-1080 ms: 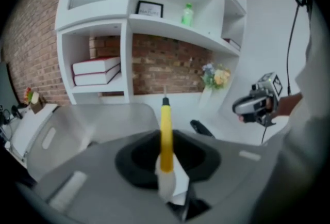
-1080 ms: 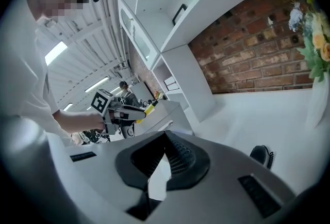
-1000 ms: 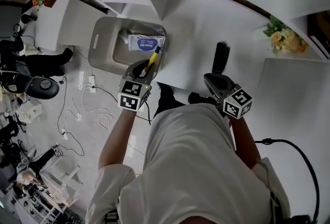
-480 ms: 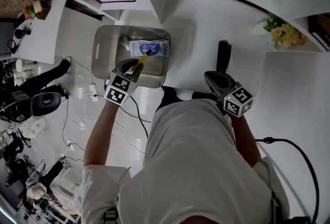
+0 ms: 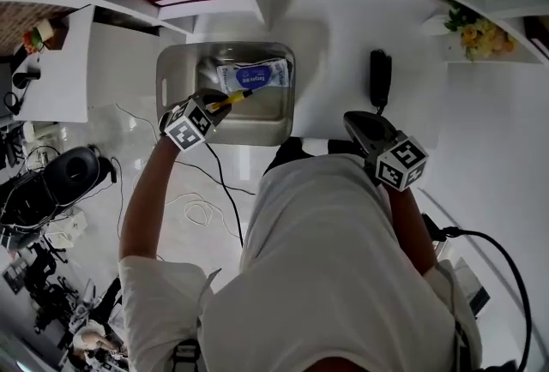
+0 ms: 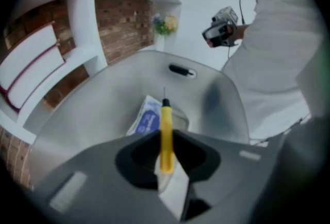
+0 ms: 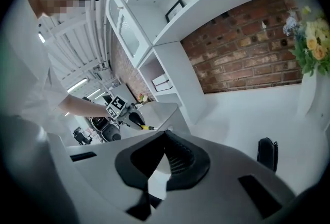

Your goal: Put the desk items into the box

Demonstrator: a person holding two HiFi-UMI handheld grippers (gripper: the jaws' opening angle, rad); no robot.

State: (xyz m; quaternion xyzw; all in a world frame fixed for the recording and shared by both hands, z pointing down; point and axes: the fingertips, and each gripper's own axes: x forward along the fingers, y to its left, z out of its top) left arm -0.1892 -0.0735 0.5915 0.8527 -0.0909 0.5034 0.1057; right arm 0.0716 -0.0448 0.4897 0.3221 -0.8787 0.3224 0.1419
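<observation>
One yellow tool, clamped in your left gripper over the box: lower, release. Your right gripper: closed, empty.

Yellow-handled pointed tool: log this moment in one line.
left hand-held gripper: shut on yellow-handled pointed tool | tool: over grey plastic box | right hand-held gripper: shut, empty

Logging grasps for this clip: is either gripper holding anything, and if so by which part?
The left gripper pinches the yellow tool by the rear end of its handle. The right gripper is shut and holds nothing.
</observation>
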